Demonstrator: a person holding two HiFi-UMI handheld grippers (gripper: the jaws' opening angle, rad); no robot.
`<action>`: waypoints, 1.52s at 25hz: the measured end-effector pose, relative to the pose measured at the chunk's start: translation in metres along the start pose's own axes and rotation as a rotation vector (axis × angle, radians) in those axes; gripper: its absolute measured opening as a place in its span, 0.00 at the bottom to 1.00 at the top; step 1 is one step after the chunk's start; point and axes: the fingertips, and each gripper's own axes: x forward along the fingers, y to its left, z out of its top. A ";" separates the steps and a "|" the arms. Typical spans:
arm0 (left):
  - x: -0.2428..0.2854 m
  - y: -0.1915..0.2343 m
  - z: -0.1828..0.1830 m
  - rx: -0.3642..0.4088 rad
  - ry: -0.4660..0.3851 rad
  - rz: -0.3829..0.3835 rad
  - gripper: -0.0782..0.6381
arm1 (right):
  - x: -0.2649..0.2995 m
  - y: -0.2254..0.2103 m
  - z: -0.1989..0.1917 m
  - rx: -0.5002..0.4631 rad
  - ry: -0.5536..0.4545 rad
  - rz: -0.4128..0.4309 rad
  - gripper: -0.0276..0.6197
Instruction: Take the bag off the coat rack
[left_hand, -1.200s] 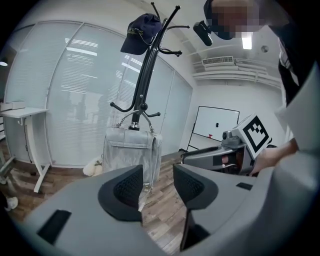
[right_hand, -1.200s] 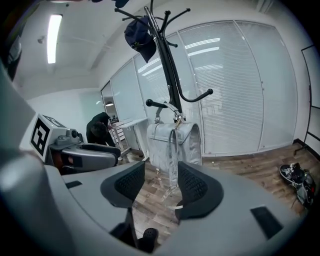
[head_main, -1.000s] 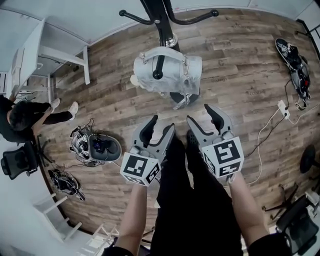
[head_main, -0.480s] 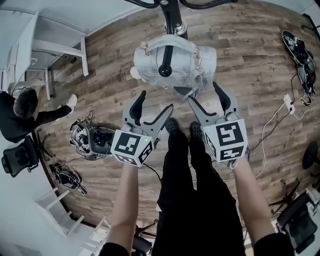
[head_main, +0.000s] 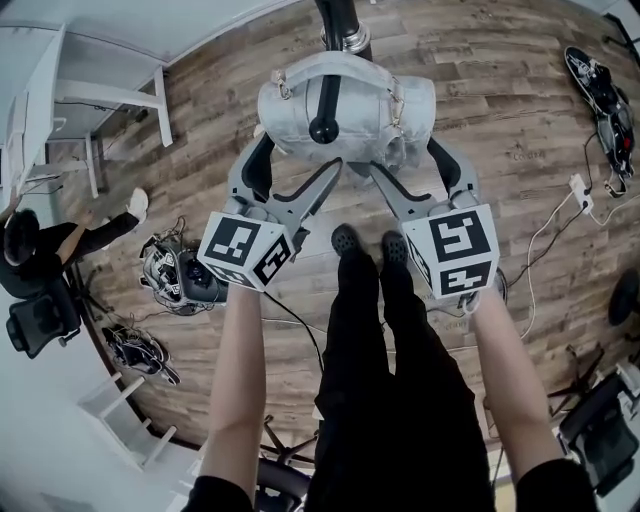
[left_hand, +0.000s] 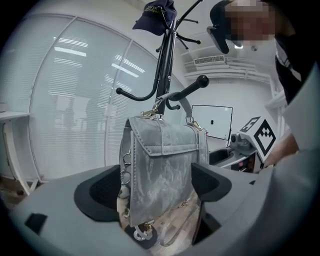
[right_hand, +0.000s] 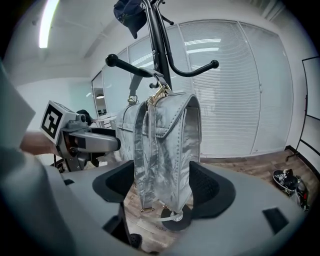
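A silver-grey bag (head_main: 345, 105) hangs by its strap from a knobbed hook (head_main: 322, 128) of the black coat rack (head_main: 340, 20). My left gripper (head_main: 296, 165) straddles the bag's left end and my right gripper (head_main: 408, 165) its right end. Both pairs of jaws are opening, with the bag between them. In the left gripper view the bag (left_hand: 162, 165) fills most of the gap of the left gripper (left_hand: 155, 187). In the right gripper view the bag (right_hand: 167, 145) hangs between the right gripper's (right_hand: 162, 187) pads with space at each side. A dark cap (left_hand: 156, 15) tops the rack.
A seated person (head_main: 40, 255) and an office chair (head_main: 40, 320) are at the left by a white desk (head_main: 90, 90). Tangled gear and cables (head_main: 185, 280) lie on the wooden floor. A power strip (head_main: 582, 190) and more gear (head_main: 600, 100) lie at the right.
Both grippers have moved forward to the bag and now straddle its two ends. Their jaws have spread wider.
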 end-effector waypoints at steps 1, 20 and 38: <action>0.003 0.000 0.000 -0.003 0.003 -0.009 0.71 | 0.002 0.001 0.002 0.000 0.000 0.004 0.55; 0.022 -0.005 -0.010 0.041 0.044 0.031 0.66 | 0.016 0.004 0.014 0.001 -0.005 0.026 0.55; 0.009 -0.021 -0.008 0.029 0.066 0.180 0.55 | -0.001 0.004 0.018 -0.092 -0.002 -0.058 0.45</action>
